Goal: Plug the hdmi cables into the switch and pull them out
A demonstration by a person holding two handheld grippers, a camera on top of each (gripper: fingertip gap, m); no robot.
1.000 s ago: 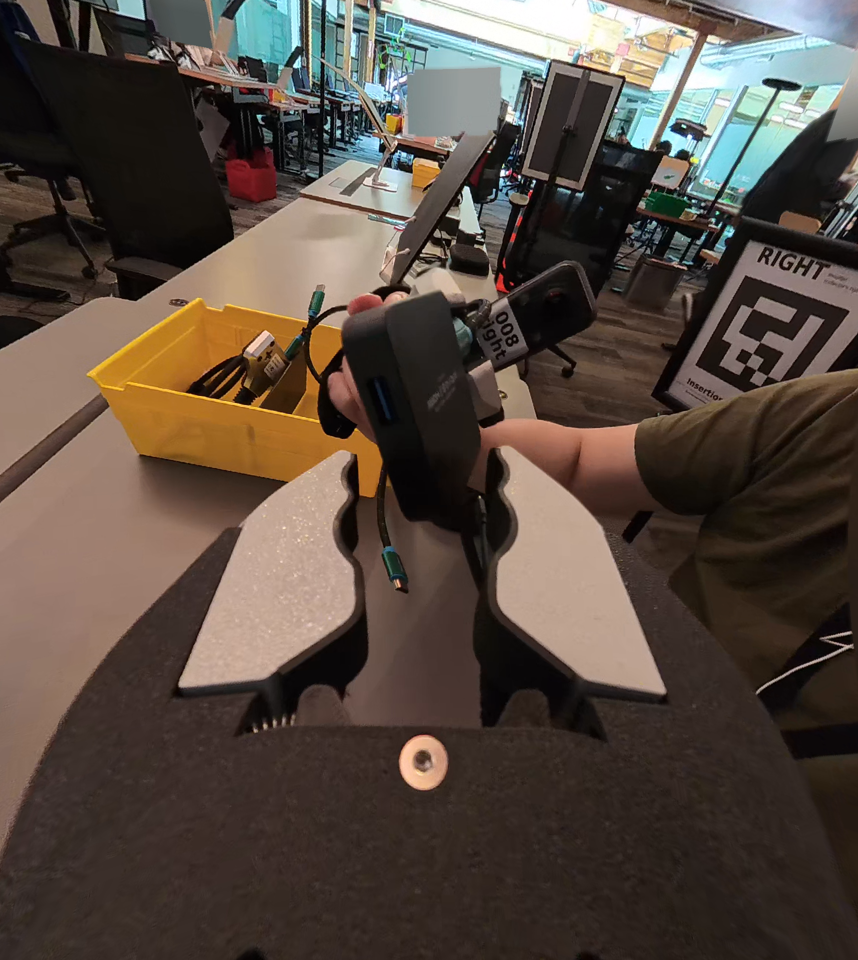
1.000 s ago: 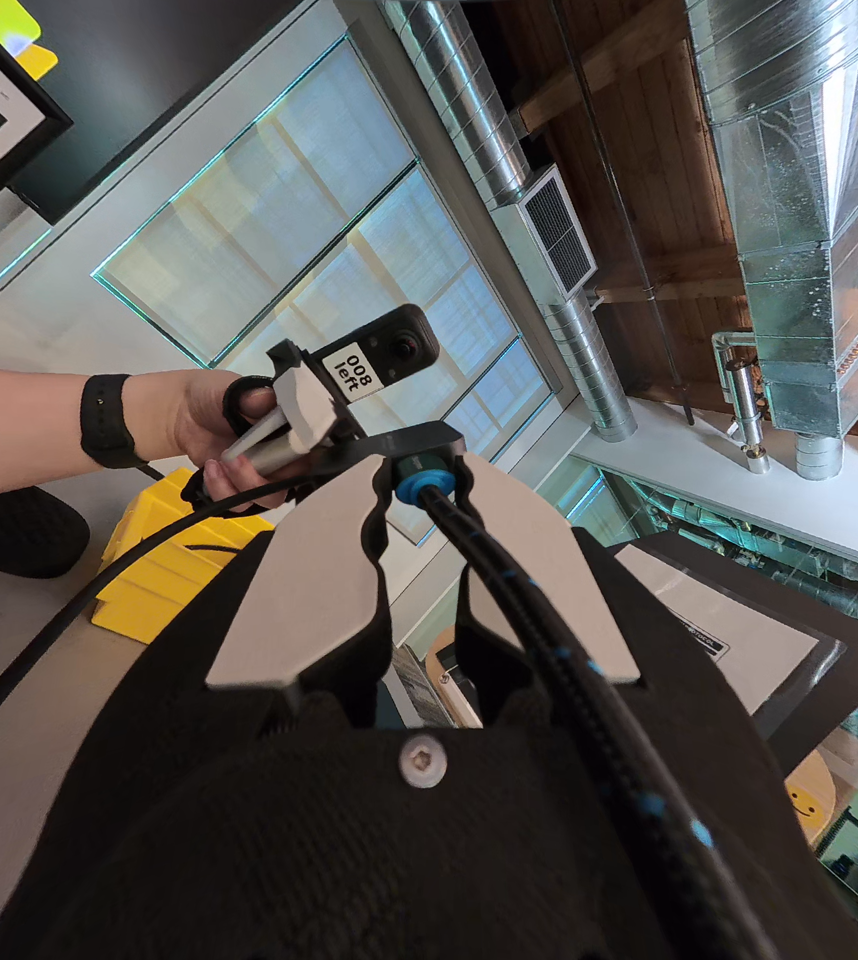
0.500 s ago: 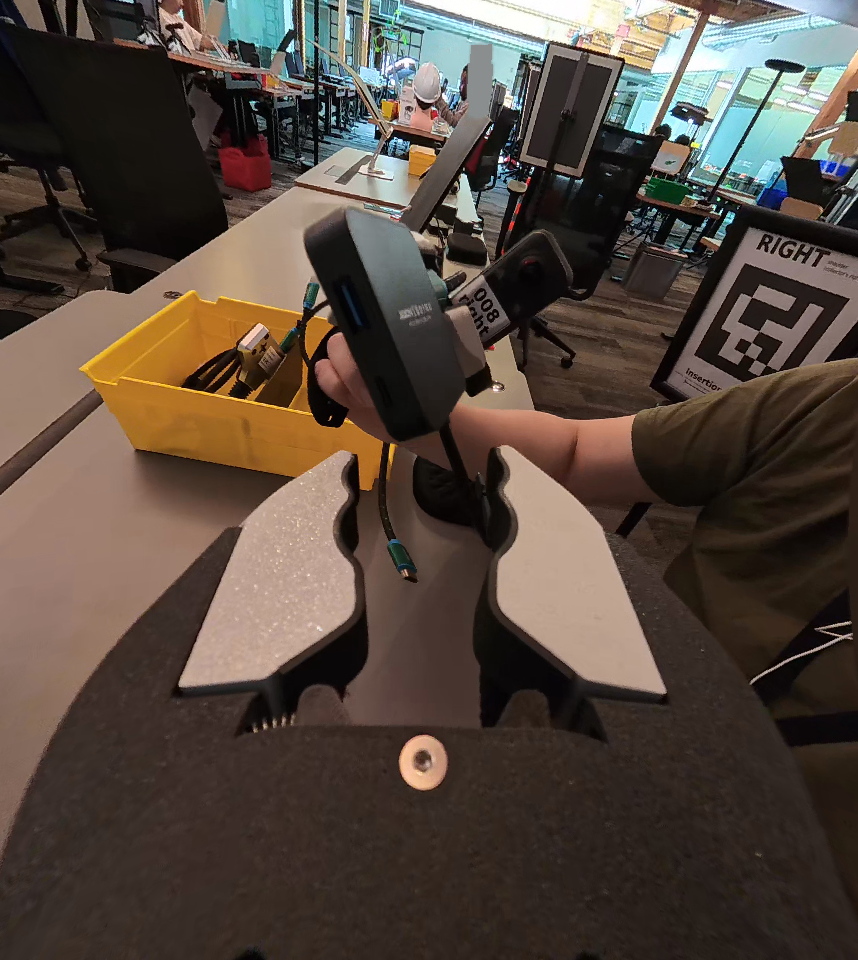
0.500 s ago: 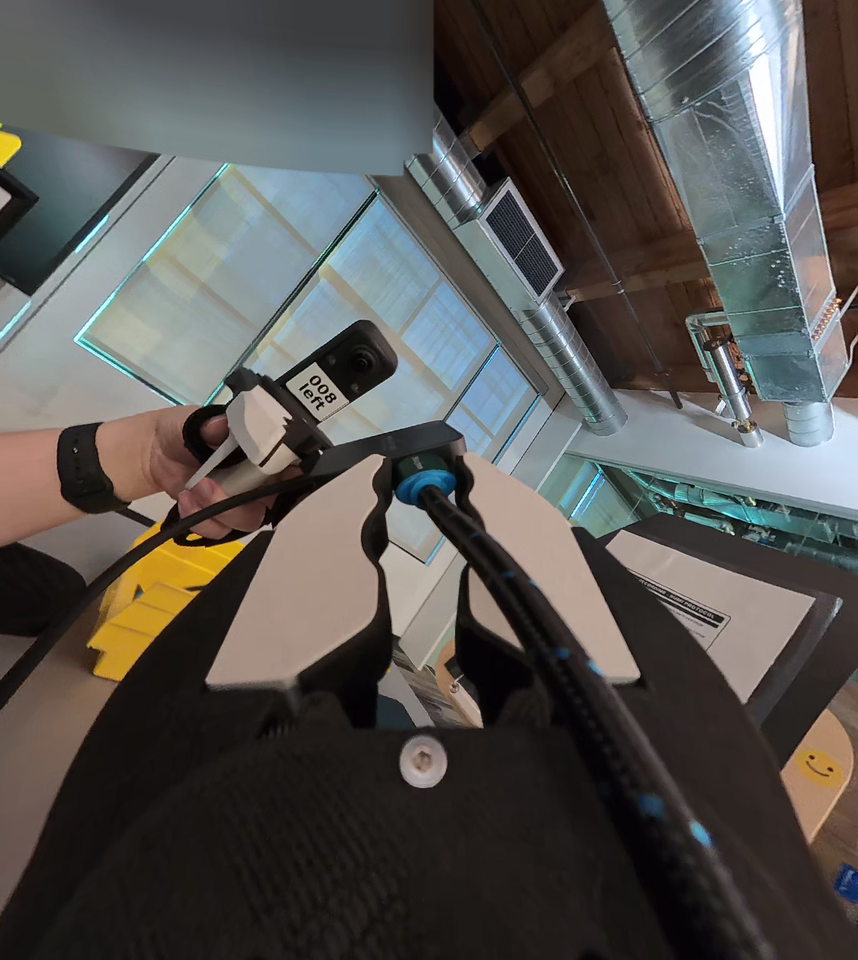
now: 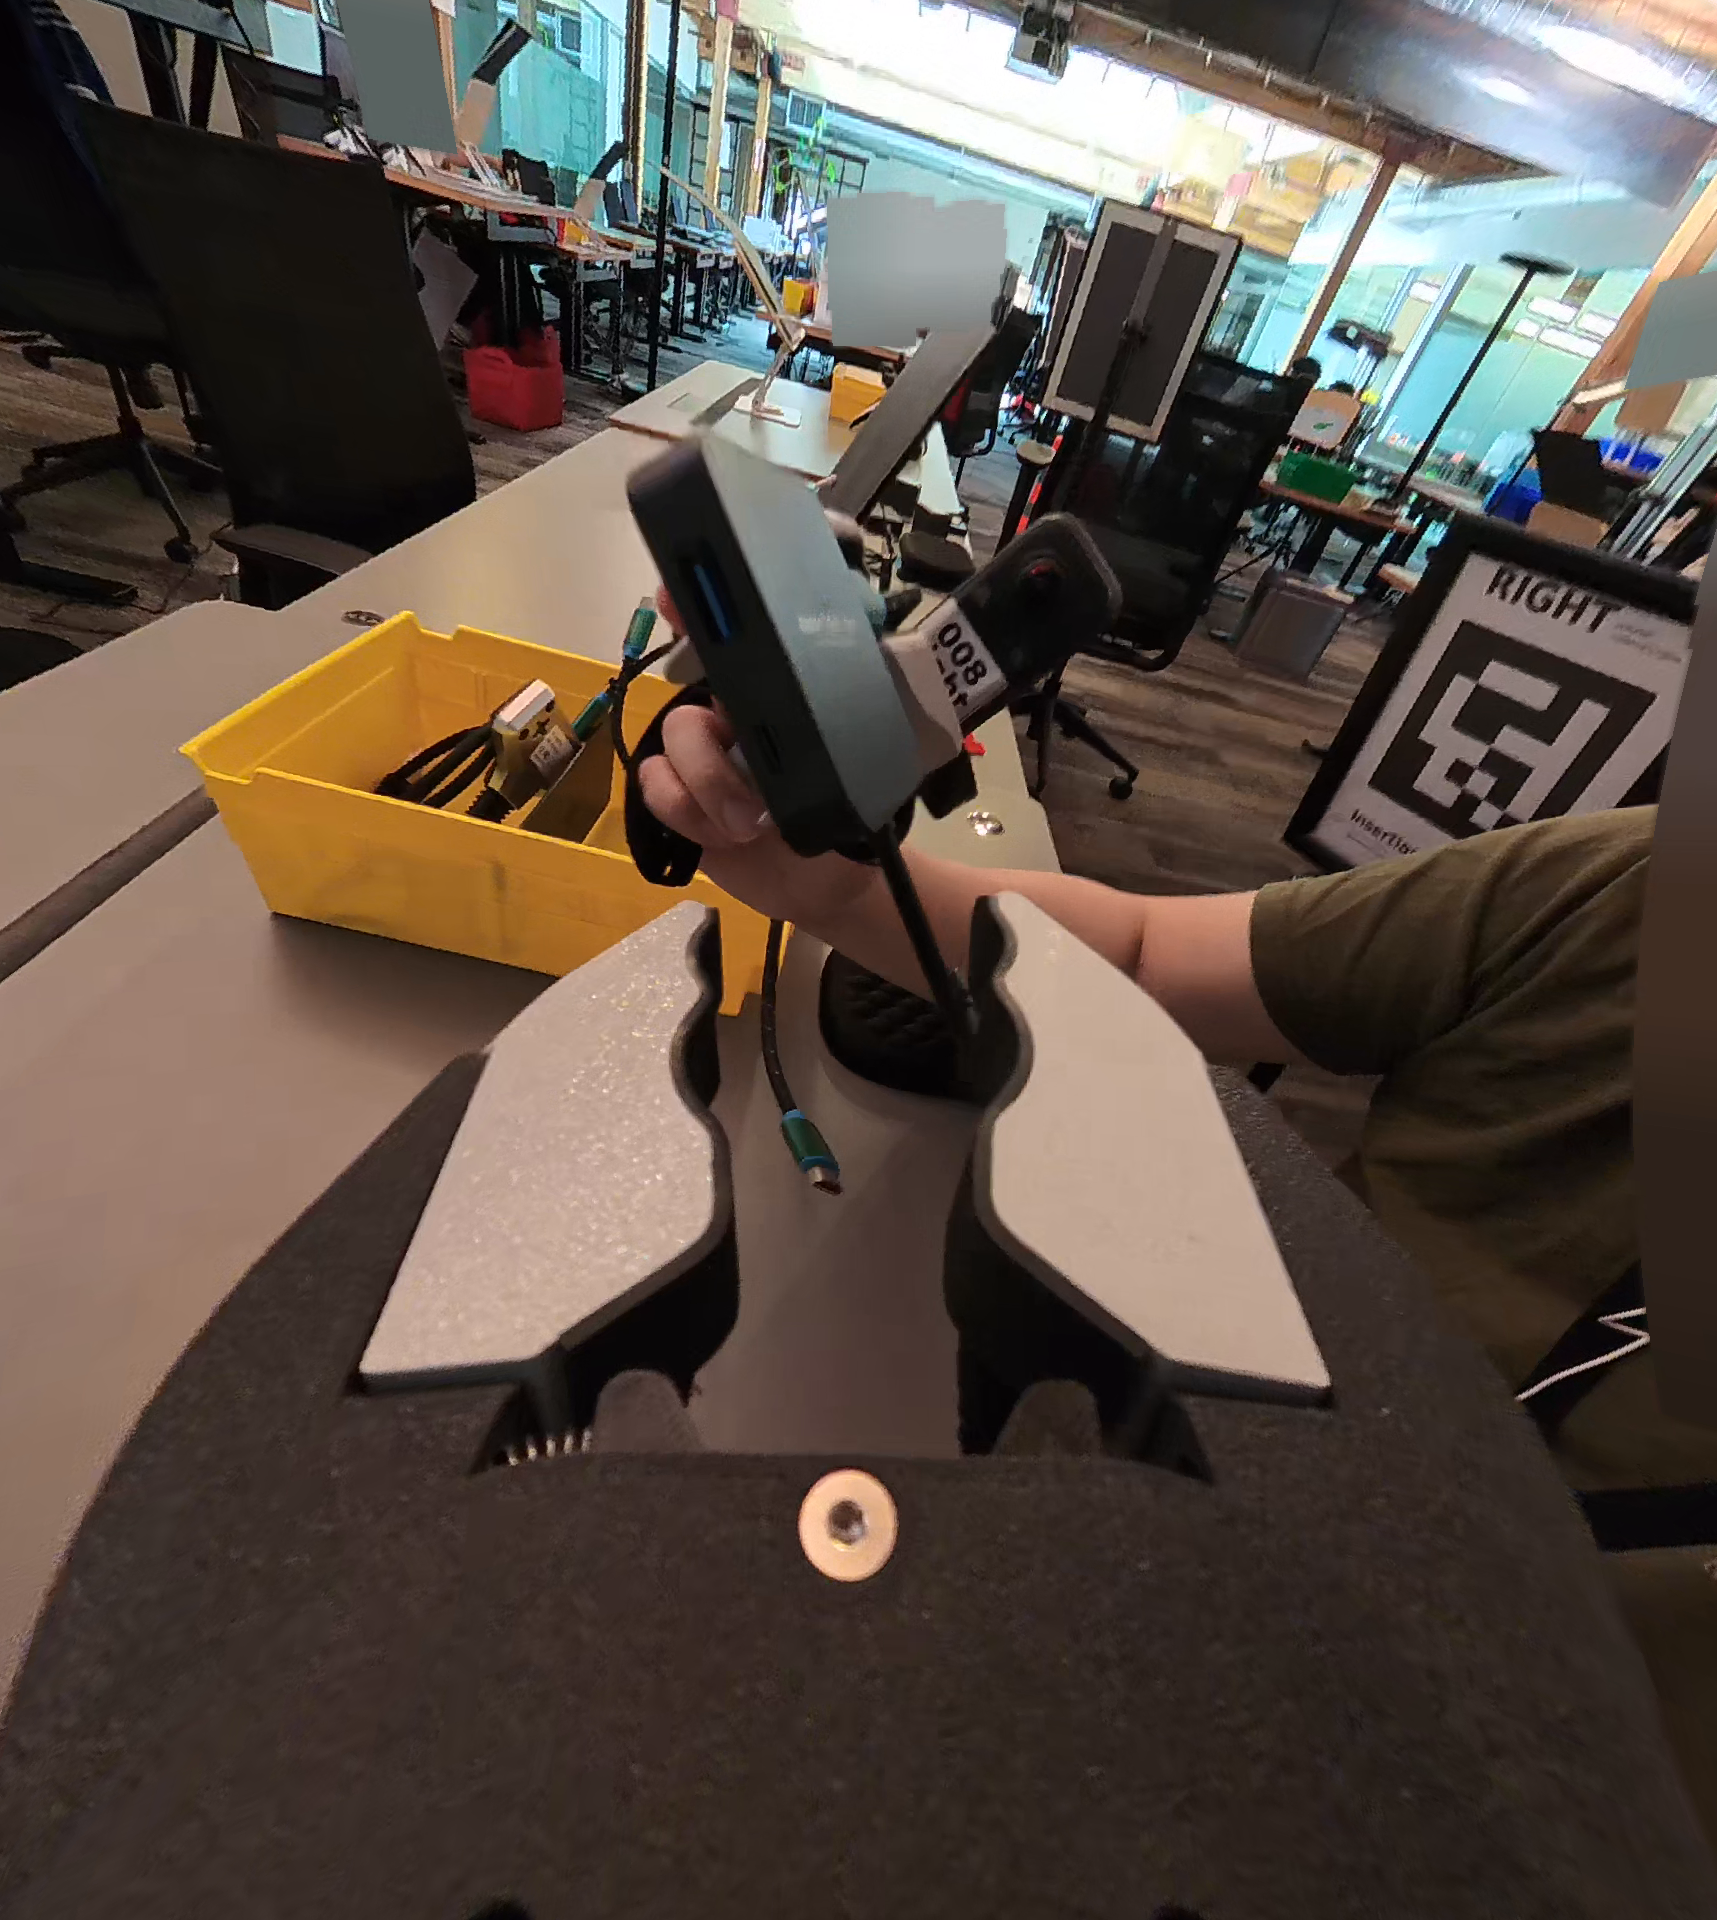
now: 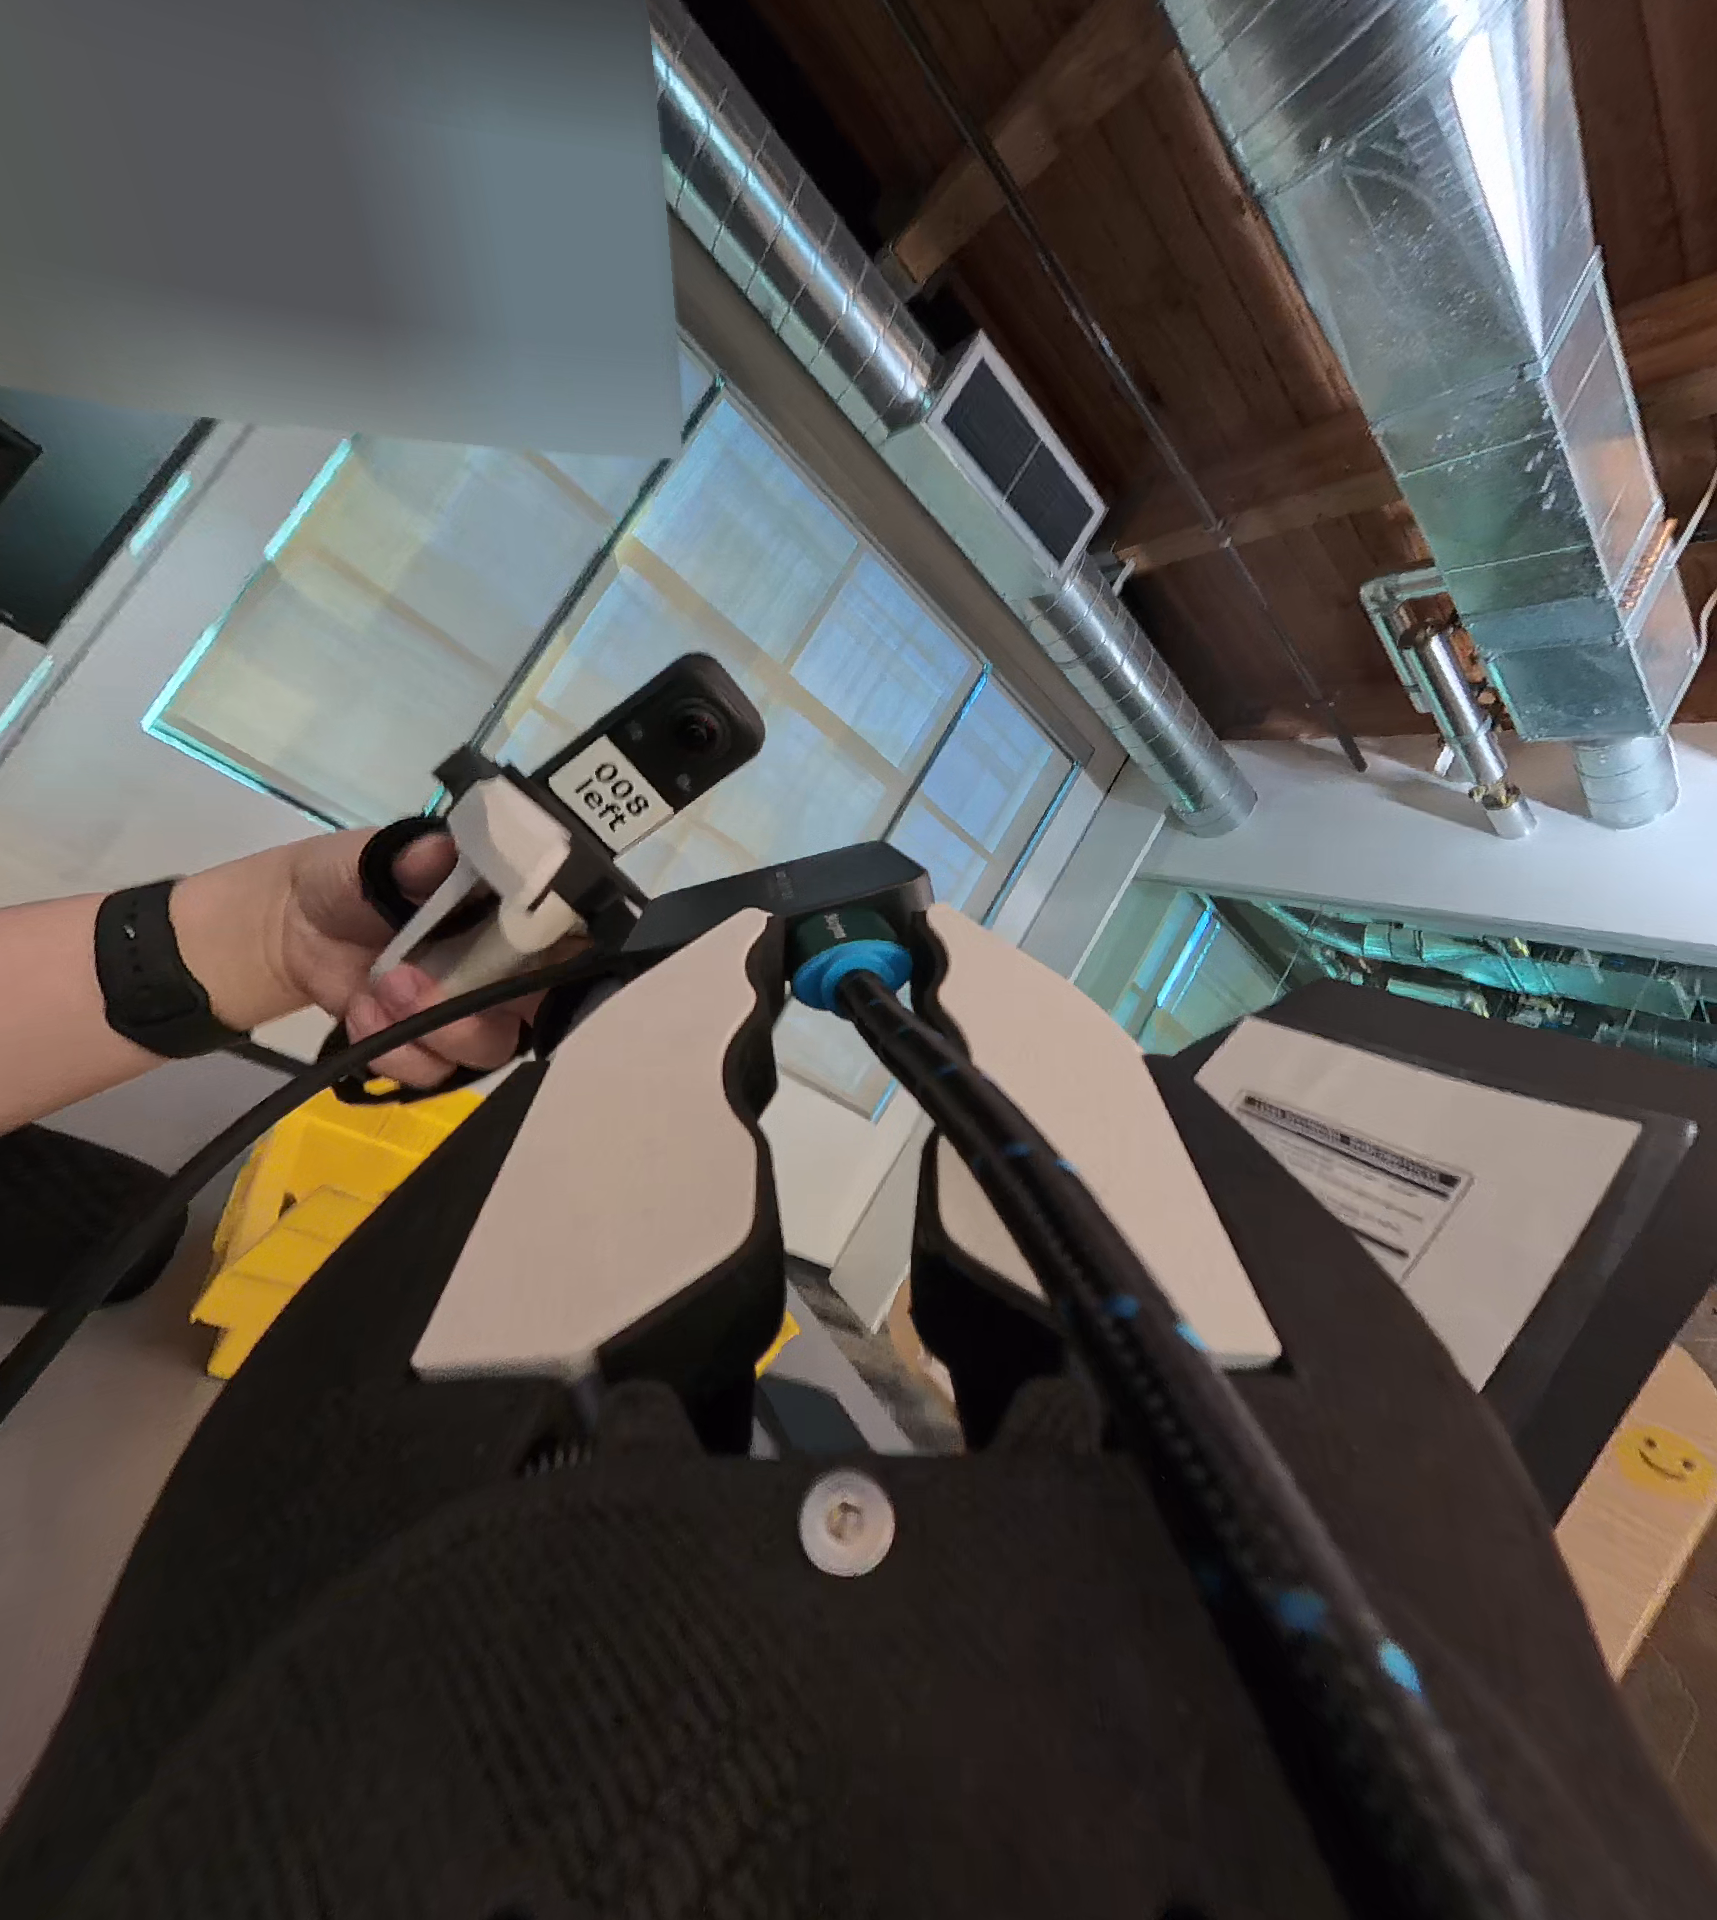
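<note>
Both right gripper fingers clamp the plug seated in the switch.

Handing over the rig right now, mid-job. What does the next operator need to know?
Right gripper: shut on the blue-collared HDMI plug, which sits in the switch. The switch is held up above the table.
Left gripper: jaws apart, clamping nothing. The switch's thin black lead runs against its right finger.
Yellow bin holds more cables. A teal-tipped cable dangles beside it.
Done: one plug in.
Left: pull it out, probably bracing the switch first.
</note>
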